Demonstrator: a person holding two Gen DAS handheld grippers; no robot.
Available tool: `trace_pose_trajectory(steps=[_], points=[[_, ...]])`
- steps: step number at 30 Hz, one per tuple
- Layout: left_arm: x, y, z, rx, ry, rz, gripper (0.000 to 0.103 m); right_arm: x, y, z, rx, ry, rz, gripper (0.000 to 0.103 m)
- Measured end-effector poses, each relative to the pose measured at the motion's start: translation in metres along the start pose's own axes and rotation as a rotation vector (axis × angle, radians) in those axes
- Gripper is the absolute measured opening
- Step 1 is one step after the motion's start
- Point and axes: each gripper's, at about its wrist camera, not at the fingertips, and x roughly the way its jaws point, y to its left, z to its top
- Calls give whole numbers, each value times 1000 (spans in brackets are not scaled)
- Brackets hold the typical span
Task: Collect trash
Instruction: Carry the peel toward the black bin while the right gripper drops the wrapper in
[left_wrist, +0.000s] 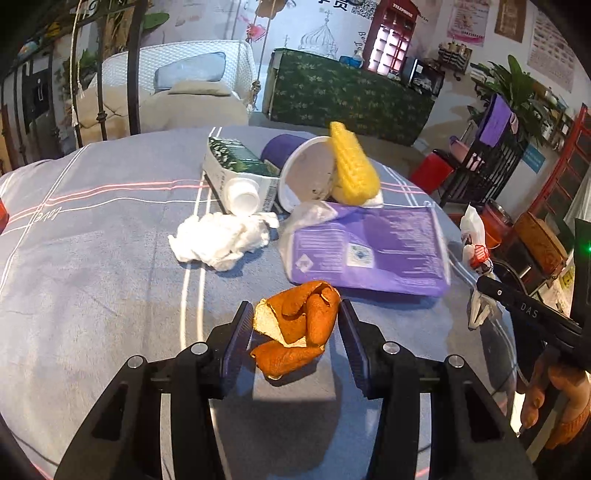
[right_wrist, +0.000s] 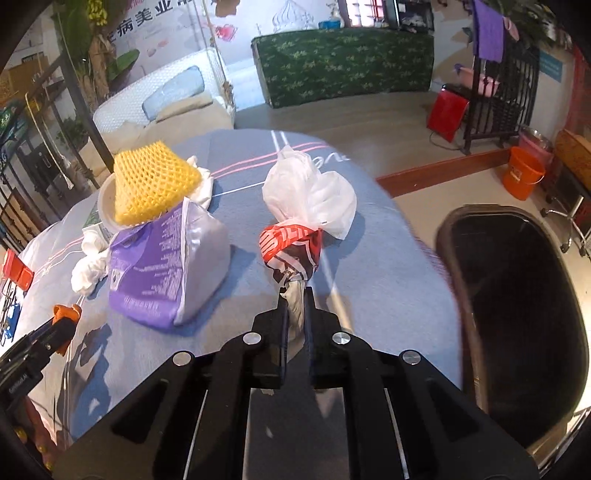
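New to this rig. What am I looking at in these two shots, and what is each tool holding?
No robot here: a person holds a two-finger tool in each hand, with a fisheye camera on each looking along its fingers. The left view shows the left tool closed on an orange peel. The right view shows the right tool shut on a twisted plastic bag. On the grey-blue cloth lie a purple packet, a crumpled tissue, a green carton, a white lid and yellow foam netting. A dark bin stands beside the table.
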Motion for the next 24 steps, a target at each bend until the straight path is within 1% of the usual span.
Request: trace_pose_trajectory(steps=[4,7,11,13,16,20,24], points=[[-11,-23,-5,26,-28,-39,47,-24,-14,-14,23,-42,17,8],[-16,-43,-7,62,-40,-70,47,-45,-24,-23,1,-93,6,8],[-21,-69,-11,116,-61,-108,47,-64,-38,-29,15,-123,1,8],[-21,-82,-14,136,-63,-124,47,-73,-45,-34,29,-132,-2,8],[-23,-99,-19,147,-59,-173,47,-87,-57,-42,49,-154,-4,8],[-23,-123,-27,180,-47,-217,47,-102,-70,-52,50,-184,-29,8],[-23,-148,-35,227,-44,-256,47,-114,-91,-62,89,-197,-51,8]])
